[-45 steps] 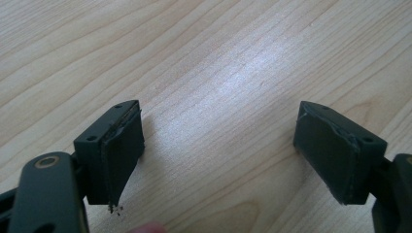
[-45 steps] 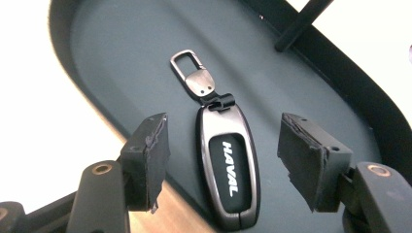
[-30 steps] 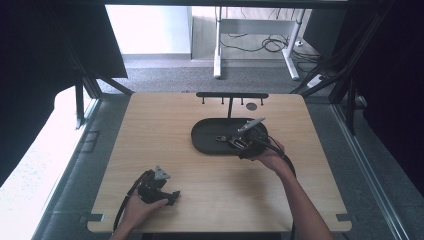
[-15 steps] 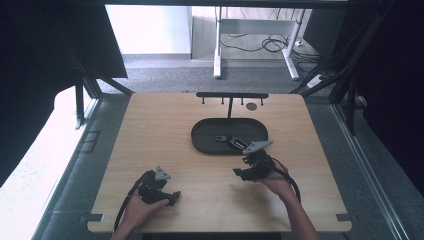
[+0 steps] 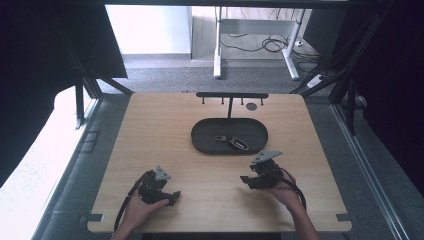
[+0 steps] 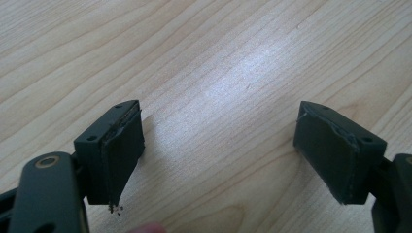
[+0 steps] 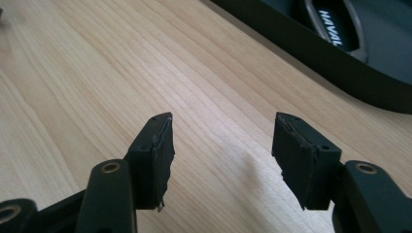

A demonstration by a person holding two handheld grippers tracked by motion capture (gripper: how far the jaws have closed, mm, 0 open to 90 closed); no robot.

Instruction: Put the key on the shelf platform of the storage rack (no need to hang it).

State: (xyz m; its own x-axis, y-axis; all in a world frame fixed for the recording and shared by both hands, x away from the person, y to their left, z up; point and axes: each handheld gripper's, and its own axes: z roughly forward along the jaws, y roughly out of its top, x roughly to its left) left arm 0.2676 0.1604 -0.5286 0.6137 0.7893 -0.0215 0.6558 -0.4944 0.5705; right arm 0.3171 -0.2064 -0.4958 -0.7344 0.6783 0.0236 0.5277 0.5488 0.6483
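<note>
A black key fob (image 5: 239, 144) with a metal ring lies in the black oval tray (image 5: 200, 142) at the table's middle. In the right gripper view the key fob (image 7: 335, 22) shows white lettering, and the tray's wall (image 7: 311, 53) crosses the upper right. My right gripper (image 5: 246, 181) rests low over bare wood in front of the tray. The right gripper (image 7: 223, 145) is open; its jaws have just closed a little with nothing between them. My left gripper (image 5: 174, 196) sits at the near left, and the left gripper (image 6: 218, 141) is open wide over bare wood.
A black rack (image 5: 231, 95) with small hooks stands behind the tray at the table's far edge, with a small round disc (image 5: 251, 106) beside its post. Cables trail from both grippers toward the near edge. Bare wood lies between the two hands.
My right gripper has drawn back from over the tray toward the near right of the table and come lower. The key fob stays in the tray. The left gripper has not moved.
</note>
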